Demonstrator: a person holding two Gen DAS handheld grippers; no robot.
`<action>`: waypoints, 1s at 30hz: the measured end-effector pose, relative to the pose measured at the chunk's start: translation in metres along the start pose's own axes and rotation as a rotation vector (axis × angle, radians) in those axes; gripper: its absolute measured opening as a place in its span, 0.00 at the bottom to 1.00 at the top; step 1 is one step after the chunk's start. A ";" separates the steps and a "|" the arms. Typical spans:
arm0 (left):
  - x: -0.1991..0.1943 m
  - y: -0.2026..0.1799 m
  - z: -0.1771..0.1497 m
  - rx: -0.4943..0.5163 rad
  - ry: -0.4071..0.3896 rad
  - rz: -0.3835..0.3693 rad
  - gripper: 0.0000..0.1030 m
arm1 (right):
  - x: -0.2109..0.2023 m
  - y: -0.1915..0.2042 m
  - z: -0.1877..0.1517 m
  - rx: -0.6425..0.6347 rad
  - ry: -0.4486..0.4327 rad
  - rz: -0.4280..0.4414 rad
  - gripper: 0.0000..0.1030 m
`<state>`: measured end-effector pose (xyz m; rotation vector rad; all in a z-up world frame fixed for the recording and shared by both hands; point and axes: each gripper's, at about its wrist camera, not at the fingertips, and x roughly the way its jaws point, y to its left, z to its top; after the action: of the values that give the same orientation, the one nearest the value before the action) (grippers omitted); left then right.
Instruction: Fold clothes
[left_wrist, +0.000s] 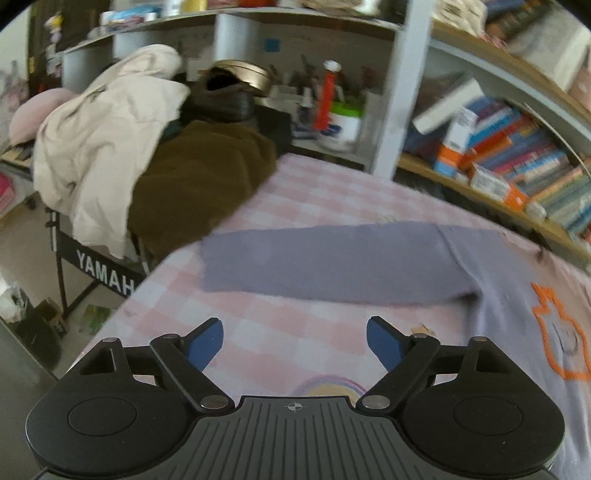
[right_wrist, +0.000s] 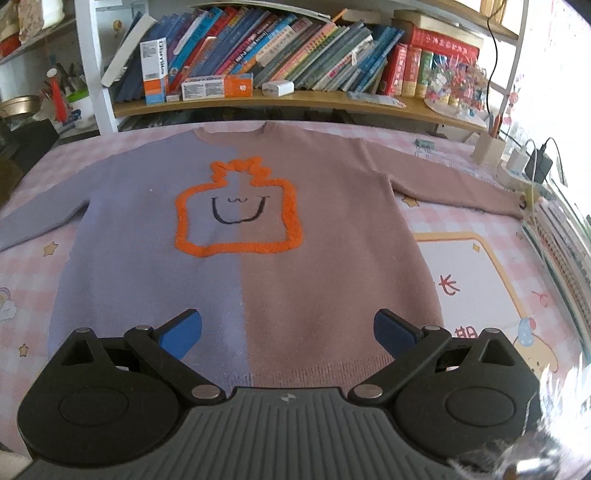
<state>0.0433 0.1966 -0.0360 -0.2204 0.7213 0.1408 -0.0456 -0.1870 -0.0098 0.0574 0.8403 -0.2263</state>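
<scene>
The sweater (right_wrist: 258, 236) lies flat and face up on the bed cover (right_wrist: 476, 273), a pink checked sheet with cartoon prints. Its collar points toward the far edge of the bed, under the bookshelf (right_wrist: 295, 99); its hem lies toward the near edge. The garment is two-toned: lavender on one half, dusty brown-pink on the other, divided down the middle. An orange outline motif (right_wrist: 236, 210) with a drawn smile sits across the chest.

Both sleeves are spread outward. The brown-pink sleeve (right_wrist: 454, 188) reaches toward the right edge of the bed, its cuff near a stack of items at that edge. The lavender sleeve (left_wrist: 325, 266) extends toward the left edge, lying flat, its cuff short of the edge.

The right gripper (right_wrist: 288, 328) hovers over the hem area of the sweater, jaws spread wide, nothing between the blue pads (right_wrist: 183, 334). Contact with the fabric cannot be confirmed.

The left gripper (left_wrist: 295, 345) is above bare bed cover near the left edge, just short of the lavender sleeve. Its jaws are likewise spread apart and hold nothing.

Beyond the left edge of the bed, a pile of clothing (left_wrist: 147, 155), cream over brown, rests on a stand marked with partial lettering (left_wrist: 105, 271). The left wrist view is somewhat blurred. Books fill the shelf along the far edge.
</scene>
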 end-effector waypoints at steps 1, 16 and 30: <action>0.002 0.005 0.002 -0.020 -0.007 0.006 0.77 | -0.001 0.002 0.000 -0.006 -0.001 -0.003 0.98; 0.062 0.036 0.033 -0.163 0.027 0.088 0.45 | -0.003 -0.006 0.002 0.054 0.004 -0.082 0.97; 0.084 0.039 0.040 -0.218 0.063 0.122 0.29 | -0.002 -0.011 0.005 0.076 -0.001 -0.120 0.98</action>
<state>0.1237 0.2490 -0.0689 -0.3904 0.7823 0.3310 -0.0452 -0.1982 -0.0044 0.0774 0.8346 -0.3714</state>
